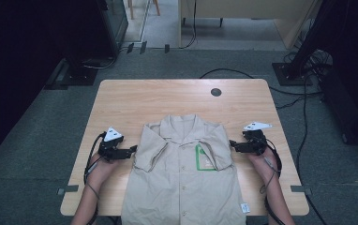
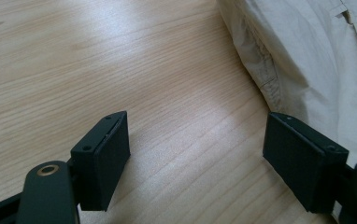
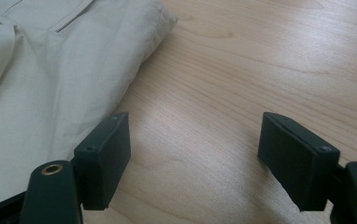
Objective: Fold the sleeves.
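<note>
shirt [image 1: 184,173] lies flat, sleeves tucked in; left gripper [image 1: 132,149] and right gripper [image 1: 232,143] spread empty beside it, folding barely begun.

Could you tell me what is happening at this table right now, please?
A person holds a pair of tongs in each hand on either side of a beige short-sleeved shirt laid flat, front up and buttoned, on the wooden table. The left tongs point at the shirt's sleeve on that side, the right tongs at the opposite sleeve. Both have their jaws apart over bare wood with nothing between them, so the shirt is not gripped yet. It looks like the start of handling or folding it.
</note>
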`<state>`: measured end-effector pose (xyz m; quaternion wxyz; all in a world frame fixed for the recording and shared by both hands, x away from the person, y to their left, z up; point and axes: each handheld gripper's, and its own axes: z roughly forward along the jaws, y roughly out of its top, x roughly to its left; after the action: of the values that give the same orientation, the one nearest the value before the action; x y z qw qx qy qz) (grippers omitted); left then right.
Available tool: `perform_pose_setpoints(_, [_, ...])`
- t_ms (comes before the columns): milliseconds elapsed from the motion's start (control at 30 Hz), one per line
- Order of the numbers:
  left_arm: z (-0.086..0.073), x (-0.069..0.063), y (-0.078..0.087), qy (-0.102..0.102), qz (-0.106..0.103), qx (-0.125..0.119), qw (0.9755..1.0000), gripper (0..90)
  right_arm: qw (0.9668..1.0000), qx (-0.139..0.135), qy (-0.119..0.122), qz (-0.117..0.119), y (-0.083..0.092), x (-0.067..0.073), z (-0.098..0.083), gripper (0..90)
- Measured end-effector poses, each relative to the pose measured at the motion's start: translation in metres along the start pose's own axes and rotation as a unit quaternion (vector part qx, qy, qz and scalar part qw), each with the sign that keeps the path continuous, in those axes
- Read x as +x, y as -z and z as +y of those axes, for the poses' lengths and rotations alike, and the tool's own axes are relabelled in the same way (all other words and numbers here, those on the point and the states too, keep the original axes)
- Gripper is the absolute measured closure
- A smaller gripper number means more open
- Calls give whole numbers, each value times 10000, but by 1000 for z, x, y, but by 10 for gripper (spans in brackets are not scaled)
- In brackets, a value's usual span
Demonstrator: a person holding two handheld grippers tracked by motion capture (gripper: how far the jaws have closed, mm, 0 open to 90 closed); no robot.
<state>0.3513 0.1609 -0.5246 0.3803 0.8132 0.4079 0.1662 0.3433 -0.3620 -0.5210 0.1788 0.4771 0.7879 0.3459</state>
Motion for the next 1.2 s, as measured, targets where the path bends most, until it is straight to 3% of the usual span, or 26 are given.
perform_pose_setpoints(133, [2,-1,1,-65,47,37,10000,230,10000,-14,-17,-2,1,0,2,253])
perform_pose_setpoints(267, [7,1,6,-45,46,-100,9999,229,10000,-11,9,11,2,0,5,274])
perform_pose_setpoints(400, [11,-1,8,-146,114,-148,9997,228,10000,13,-10,83,3,0,10,274])
perform_pose_setpoints(500, [14,-1,9,-135,63,-113,9998,228,9999,148,-26,50,3,1,12,291])
perform_pose_setpoints(1067, [38,-7,4,-98,-202,-388,9990,229,9999,10,37,99,5,4,26,295])
perform_pose_setpoints(1200, [44,-12,1,-226,-229,-385,9987,230,10000,-44,14,88,6,4,28,295])
